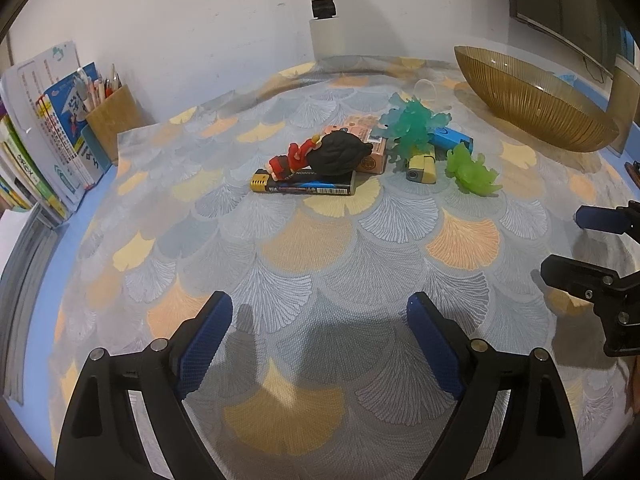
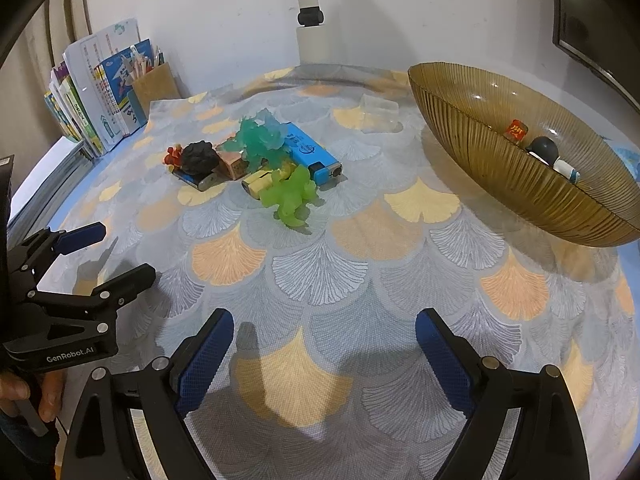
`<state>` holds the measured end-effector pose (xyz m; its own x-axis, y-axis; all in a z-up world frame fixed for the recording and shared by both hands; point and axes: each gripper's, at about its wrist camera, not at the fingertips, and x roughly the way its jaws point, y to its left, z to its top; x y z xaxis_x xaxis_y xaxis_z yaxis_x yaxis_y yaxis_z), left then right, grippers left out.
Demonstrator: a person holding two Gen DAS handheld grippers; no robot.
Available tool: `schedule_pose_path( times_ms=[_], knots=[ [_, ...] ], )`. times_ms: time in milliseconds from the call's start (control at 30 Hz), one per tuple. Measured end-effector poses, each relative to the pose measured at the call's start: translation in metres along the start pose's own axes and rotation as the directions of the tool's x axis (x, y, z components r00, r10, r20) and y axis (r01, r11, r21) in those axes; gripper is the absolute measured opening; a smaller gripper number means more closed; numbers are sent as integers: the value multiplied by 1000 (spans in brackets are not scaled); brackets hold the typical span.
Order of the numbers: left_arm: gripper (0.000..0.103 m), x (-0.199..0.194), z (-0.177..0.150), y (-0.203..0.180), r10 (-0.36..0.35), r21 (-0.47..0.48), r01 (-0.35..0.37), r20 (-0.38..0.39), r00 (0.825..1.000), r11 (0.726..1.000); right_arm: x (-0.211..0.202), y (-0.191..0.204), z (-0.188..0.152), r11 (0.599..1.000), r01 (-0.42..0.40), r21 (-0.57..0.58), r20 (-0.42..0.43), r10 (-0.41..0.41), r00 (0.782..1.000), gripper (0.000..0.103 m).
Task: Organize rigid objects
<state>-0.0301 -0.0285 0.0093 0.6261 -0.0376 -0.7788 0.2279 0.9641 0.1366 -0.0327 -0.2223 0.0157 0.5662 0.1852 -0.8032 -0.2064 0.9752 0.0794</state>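
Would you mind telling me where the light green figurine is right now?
The light green figurine stands on the tablecloth at the near right edge of the clutter, just in front of the yellow lighter, left of the amber bowl.

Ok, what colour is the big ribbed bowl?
Translucent amber-brown ribbed glass bowl, clearest in the right wrist view.

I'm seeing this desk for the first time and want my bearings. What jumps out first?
A jumble of small things mid-cloth draws the eye: a teal figurine over a blue lighter, with a lime-green figurine in front. To the right sits a ribbed amber bowl, already holding a few small items. Both claws, left and right, hover open and empty.
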Motion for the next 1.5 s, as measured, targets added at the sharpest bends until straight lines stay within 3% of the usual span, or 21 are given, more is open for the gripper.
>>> schedule_pose_path(
  times_ms=[667,800,867,967,1033,1067,1100,1133,1167,1200,1233,1267,1300,1367,1467,1500],
  knots=[
    [88,-4,-1,-6,2,29,-2,12,1000,1000,2,-2,2,1000,11,3,-5,-11,1000,93],
    [88,-2,2,4,-7,-25,7,4,1000,1000,1,-3,1,1000,-5,3,-6,5,1000,96],
    [88,-7,1,16,-46,-74,47,12,999,996,1,-3,1,1000,-3,2,-8,3,1000,98],
    [88,-11,3,47,-181,-197,177,-6,983,964,3,-1,2,1000,26,-7,-24,-26,999,99],
    [88,-14,8,61,-242,-258,237,12,970,937,-8,-6,2,990,125,61,11,-126,992,98],
    [88,-14,13,70,-277,-298,273,29,960,915,-15,-9,3,985,137,109,20,-140,990,98],
    [88,-11,20,79,-313,-349,309,46,949,885,-26,-13,8,983,73,168,49,-82,995,98],
    [88,-8,24,83,-331,-384,325,53,942,864,-32,-11,14,984,11,179,75,-25,997,98],
    [88,2,34,88,-372,-439,356,51,927,825,-35,-8,20,986,-14,169,89,-1,996,98],
    [88,9,40,88,-397,-462,370,42,917,806,-35,3,32,993,-6,120,82,-4,997,98],
    [87,22,49,86,-440,-495,396,30,897,773,-31,11,38,996,13,85,69,-19,997,91],
    [87,30,53,84,-463,-510,413,33,886,754,-26,16,43,997,28,71,65,-33,997,77],
    [87,38,59,82,-477,-522,426,41,878,739,-18,21,47,997,36,67,56,-40,998,74],
    [87,53,68,80,-472,-546,413,37,881,729,2,26,56,998,2,59,15,-3,1000,74],
    [86,75,73,75,-519,-589,431,23,855,684,32,23,67,997,-2,72,-27,4,1000,74],
    [86,76,74,74,-507,-588,428,36,861,686,42,22,70,997,11,72,-32,-9,999,74]
  ],
)
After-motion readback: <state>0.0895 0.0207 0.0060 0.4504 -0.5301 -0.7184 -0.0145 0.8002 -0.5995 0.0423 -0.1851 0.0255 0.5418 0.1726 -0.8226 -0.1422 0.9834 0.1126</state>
